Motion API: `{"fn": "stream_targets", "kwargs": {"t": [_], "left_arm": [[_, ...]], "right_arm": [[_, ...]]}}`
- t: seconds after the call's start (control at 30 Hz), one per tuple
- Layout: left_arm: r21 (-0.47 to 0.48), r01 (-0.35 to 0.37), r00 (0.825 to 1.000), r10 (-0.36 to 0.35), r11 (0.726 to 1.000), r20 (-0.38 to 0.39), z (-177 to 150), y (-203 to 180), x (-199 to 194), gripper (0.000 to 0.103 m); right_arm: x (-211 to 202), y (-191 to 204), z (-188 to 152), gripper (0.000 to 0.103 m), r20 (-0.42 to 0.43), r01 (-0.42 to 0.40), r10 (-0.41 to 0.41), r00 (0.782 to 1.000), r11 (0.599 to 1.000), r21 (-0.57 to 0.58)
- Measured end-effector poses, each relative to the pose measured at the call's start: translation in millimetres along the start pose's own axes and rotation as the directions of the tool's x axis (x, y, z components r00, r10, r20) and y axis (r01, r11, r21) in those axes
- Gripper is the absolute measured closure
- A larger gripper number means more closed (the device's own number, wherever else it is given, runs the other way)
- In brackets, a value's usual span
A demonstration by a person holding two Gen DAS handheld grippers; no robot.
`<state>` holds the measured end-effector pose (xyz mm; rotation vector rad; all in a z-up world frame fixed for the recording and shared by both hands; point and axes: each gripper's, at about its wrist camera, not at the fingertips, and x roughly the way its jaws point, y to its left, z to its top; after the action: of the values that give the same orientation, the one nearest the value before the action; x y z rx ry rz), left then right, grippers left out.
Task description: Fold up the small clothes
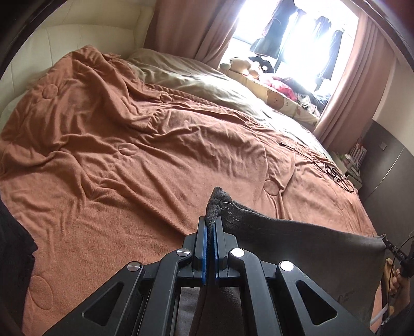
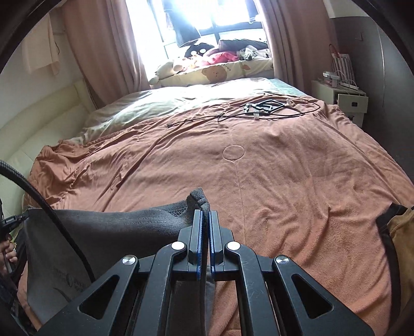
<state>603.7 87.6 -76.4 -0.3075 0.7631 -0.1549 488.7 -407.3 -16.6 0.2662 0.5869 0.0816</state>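
The left claw [image 1: 211, 222] is clamped on one bunched corner of a dark grey garment [image 1: 297, 248], and the right claw [image 2: 204, 214] is clamped on another corner of the same garment [image 2: 108, 232]. The cloth hangs stretched between the two claws above a bed, over an orange blanket [image 1: 129, 144]. Most of the garment drops below the claws and out of both views, so what kind of clothing it is cannot be told; a pale print near its lower edge is too small to read. In the left wrist view the right claw appears only as a sliver at the frame edge, with a few fingers [image 1: 393, 281] partly cut off. A black cable [image 2: 258, 113] and a dark frame-like object lie farther up the blanket, hard to identify. The window [image 2: 207, 23] is blown out by glare, and the soft toys [image 2: 168, 69] and bedding on its ledge blur together. A tan item [image 2: 401, 227] at the right edge is cropped.
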Motion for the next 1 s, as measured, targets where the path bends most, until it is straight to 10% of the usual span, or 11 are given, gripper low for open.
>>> {"fn": "stream_targets", "kwargs": {"t": [0.27,0.33,0.4,0.67,1.0], "left_arm": [[-0.004,-0.128,0.967,0.124,0.992,-0.223,-27.5,18.7,76.4,0.085],[-0.027,-0.120,0.965,0.110,0.992,-0.238,-33.5,26.1,80.6,0.049],[-0.031,-0.115,0.969,0.106,0.993,-0.224,-36.5,29.7,80.0,0.044],[-0.009,-0.099,0.959,0.093,0.995,-0.268,-31.5,27.8,100.3,0.044],[0.073,-0.091,0.948,0.109,0.993,-0.300,-31.3,11.3,123.5,0.095]], "right_arm": [[65.2,-17.1,-24.3,0.094,-0.212,0.069,-0.058,0.976,0.996,0.048],[68.7,-20.9,-27.5,0.062,-0.226,0.057,-0.042,0.973,0.996,0.061],[68.9,-23.7,-28.3,0.034,-0.219,0.029,-0.011,0.976,0.996,0.079],[98.0,-46.5,-20.2,0.037,-0.259,-0.083,0.132,0.957,0.978,0.189],[127.0,-35.4,-9.7,0.101,-0.294,-0.066,0.114,0.949,0.983,0.170]]}}
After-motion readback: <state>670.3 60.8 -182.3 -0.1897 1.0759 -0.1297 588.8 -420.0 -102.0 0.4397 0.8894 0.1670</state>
